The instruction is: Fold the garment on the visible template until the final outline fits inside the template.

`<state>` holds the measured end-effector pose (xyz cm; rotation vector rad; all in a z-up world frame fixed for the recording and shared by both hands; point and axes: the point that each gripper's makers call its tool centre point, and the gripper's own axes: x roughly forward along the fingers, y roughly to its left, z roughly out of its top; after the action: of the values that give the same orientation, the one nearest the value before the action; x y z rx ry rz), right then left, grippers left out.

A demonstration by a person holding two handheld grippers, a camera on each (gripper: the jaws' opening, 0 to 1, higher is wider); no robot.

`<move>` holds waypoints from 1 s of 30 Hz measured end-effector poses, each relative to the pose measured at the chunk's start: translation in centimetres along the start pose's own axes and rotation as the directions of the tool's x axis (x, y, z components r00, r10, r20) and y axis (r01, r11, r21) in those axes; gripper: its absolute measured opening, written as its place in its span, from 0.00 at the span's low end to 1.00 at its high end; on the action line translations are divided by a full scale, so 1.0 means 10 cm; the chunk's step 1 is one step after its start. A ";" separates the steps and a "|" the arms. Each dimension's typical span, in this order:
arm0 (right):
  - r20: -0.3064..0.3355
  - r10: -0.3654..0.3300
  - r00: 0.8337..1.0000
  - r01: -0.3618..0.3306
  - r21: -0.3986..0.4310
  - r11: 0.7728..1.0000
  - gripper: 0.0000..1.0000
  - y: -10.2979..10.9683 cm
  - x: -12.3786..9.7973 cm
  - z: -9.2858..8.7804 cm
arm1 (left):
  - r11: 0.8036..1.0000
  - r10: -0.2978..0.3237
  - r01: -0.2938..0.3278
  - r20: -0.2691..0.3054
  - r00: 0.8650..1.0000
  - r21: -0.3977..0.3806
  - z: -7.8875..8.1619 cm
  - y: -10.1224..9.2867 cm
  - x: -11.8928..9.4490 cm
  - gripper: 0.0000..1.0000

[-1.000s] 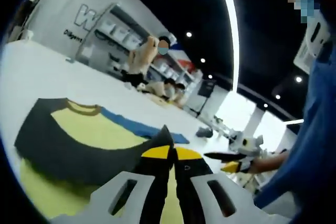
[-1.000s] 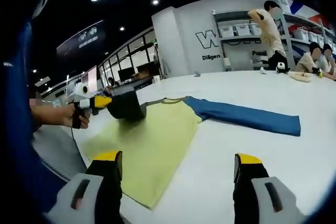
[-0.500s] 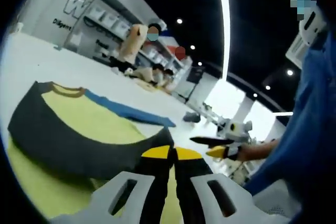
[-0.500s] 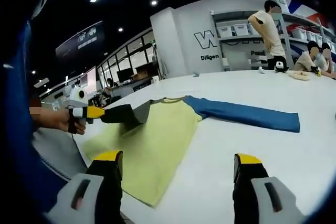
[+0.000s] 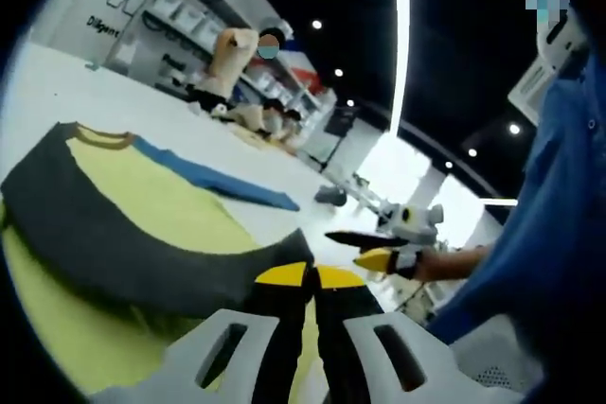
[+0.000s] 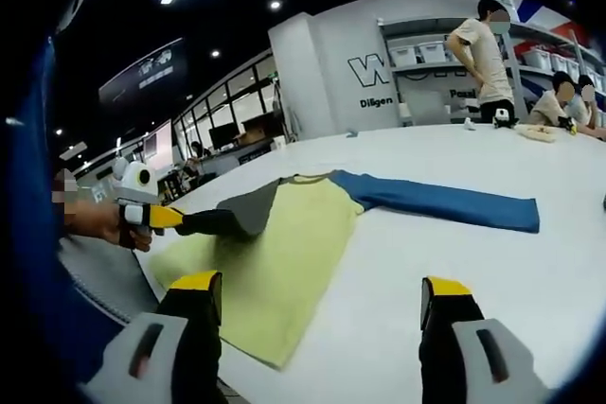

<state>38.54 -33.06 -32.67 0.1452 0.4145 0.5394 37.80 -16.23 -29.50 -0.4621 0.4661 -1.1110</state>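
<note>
Gripping dark sleeve, left tool

Lab/showroom: wall logo, bin shelving

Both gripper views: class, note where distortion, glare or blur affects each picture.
Left gripper view: fisheye bends the ceiling light strip; windows blow out white; garment soft. Right gripper view: white table bright, its far edge bowed; dark ceiling.
</note>
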 end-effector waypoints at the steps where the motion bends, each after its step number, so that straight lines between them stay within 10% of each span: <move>1: 0.000 -0.001 1.000 0.001 0.000 1.000 0.87 -0.01 0.00 0.00 | 1.000 0.000 0.000 0.000 1.000 -0.001 0.00 0.00 0.00 0.01; 17: -0.001 -0.001 1.000 0.001 0.005 1.000 0.86 -0.01 -0.01 -0.05 | 0.996 0.090 -0.090 -0.144 0.985 0.005 -0.41 0.16 0.01 0.09; 25: 0.000 0.003 1.000 -0.003 0.007 1.000 0.86 -0.03 -0.01 -0.08 | 0.971 0.218 -0.202 -0.126 0.968 0.131 -0.21 0.39 -0.35 0.37; 30: -0.005 0.002 1.000 -0.002 0.011 1.000 0.86 -0.01 0.00 -0.10 | 0.915 0.373 -0.361 -0.039 0.927 0.179 0.03 0.76 -0.62 0.40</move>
<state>38.13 -33.09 -33.62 0.1554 0.4220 0.5398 41.29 -7.67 -32.84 -0.1732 0.4948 -0.7947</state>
